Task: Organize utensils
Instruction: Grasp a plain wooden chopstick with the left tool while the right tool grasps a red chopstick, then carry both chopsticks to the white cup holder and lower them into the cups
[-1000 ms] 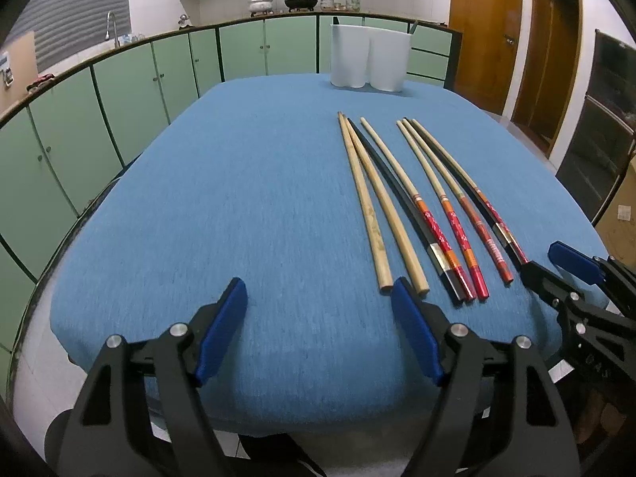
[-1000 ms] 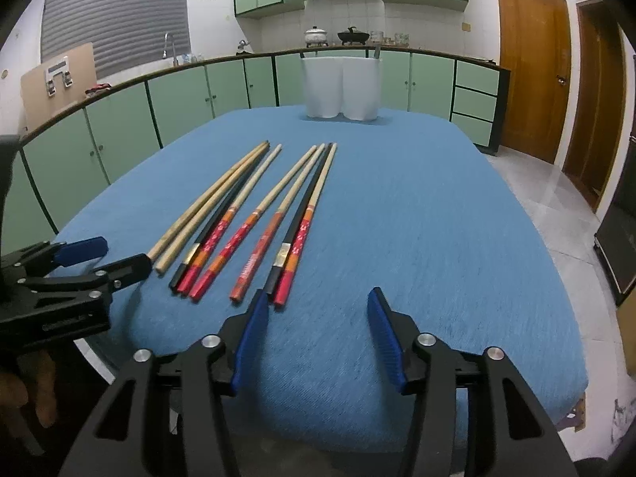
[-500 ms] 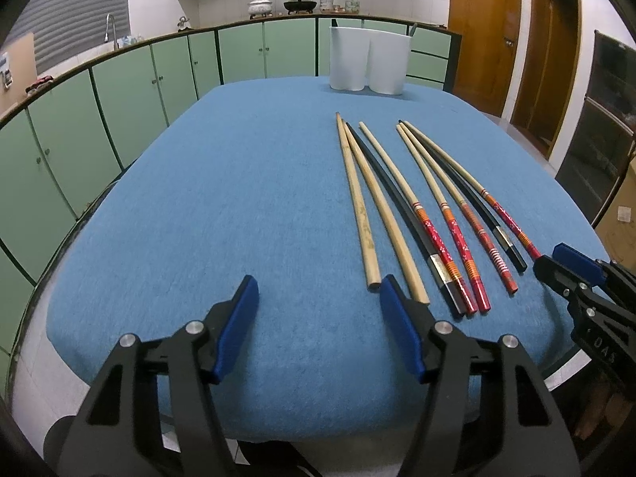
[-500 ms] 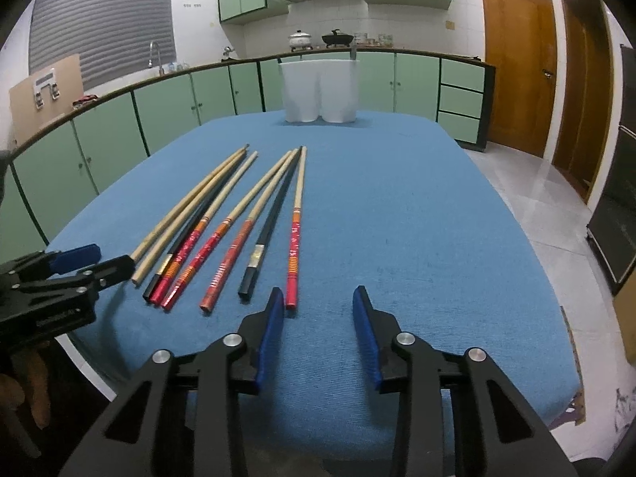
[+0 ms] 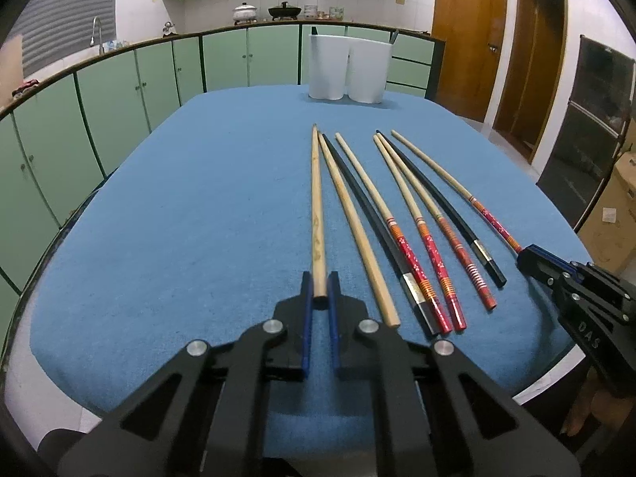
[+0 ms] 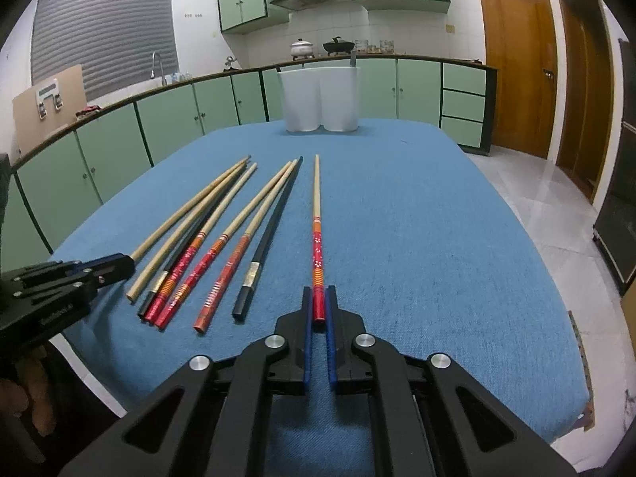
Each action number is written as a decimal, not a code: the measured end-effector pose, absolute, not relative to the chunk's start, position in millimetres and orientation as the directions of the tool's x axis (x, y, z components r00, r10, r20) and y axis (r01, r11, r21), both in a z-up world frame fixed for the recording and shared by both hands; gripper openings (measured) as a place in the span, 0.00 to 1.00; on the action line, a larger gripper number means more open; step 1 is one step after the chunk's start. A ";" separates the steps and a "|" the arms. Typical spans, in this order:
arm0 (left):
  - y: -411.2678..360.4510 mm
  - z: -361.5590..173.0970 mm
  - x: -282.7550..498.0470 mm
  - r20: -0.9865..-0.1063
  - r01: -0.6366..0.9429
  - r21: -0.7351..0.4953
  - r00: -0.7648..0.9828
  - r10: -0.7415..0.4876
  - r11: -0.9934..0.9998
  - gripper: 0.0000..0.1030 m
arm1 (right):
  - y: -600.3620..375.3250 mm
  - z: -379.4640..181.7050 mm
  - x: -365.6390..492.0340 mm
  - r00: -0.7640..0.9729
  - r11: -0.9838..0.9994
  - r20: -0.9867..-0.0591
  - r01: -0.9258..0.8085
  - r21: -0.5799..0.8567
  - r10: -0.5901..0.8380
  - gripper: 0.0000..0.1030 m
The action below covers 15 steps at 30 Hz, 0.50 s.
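My left tool (image 5: pixel 320 292) has just been closing and is now clenched on the near end of the plain wooden chopstick (image 5: pixel 317 214), the leftmost of the row. My right tool (image 6: pixel 319 304) has just been closing too and now grips the red butt of the red-patterned chopstick (image 6: pixel 317 238), the rightmost one, which lies apart from the rest. Both held sticks point away from me along the blue surface (image 5: pixel 190 214); I can't tell whether either is lifted off it. Between them lie the other chopsticks (image 5: pixel 413 238): one more plain wooden, two black, three red-patterned, fanned side by side with butts toward me. From the left view my right tool (image 5: pixel 532 256) sits at the far right edge; from the right view my left tool (image 6: pixel 115 264) sits at the left edge, with fingers of a hand (image 6: pixel 24 393) below it. White twin-cup holder (image 6: pixel 320 97) stands upright at the far end of the surface, well apart from the sticks. Green cabinets (image 6: pixel 119 139) behind.
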<state>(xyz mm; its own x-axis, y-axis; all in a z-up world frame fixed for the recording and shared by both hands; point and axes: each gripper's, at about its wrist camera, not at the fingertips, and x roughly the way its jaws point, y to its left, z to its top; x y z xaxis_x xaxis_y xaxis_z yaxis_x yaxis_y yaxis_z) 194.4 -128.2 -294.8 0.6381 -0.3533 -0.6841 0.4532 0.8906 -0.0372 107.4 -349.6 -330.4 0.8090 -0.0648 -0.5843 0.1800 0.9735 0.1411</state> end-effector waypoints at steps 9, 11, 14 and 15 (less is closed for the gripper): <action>-118.0 -258.9 186.3 -0.660 0.445 -0.063 0.653 -0.372 0.893 0.06 | -349.5 -280.1 90.8 0.859 0.972 -0.509 0.157 0.173 -0.048 0.06; -115.0 -246.0 184.8 -0.643 0.444 -0.071 0.664 -0.381 0.893 0.06 | -350.2 -267.7 89.6 0.870 0.974 -0.491 0.151 0.171 -0.048 0.06; -112.5 -225.5 183.8 -0.618 0.448 -0.075 0.680 -0.394 0.891 0.06 | -352.4 -249.3 92.2 0.880 0.975 -0.472 0.145 0.166 -0.050 0.06; -111.7 -219.6 183.4 -0.609 0.449 -0.075 0.686 -0.397 0.890 0.06 | -353.6 -243.3 93.7 0.883 0.976 -0.466 0.143 0.165 -0.050 0.06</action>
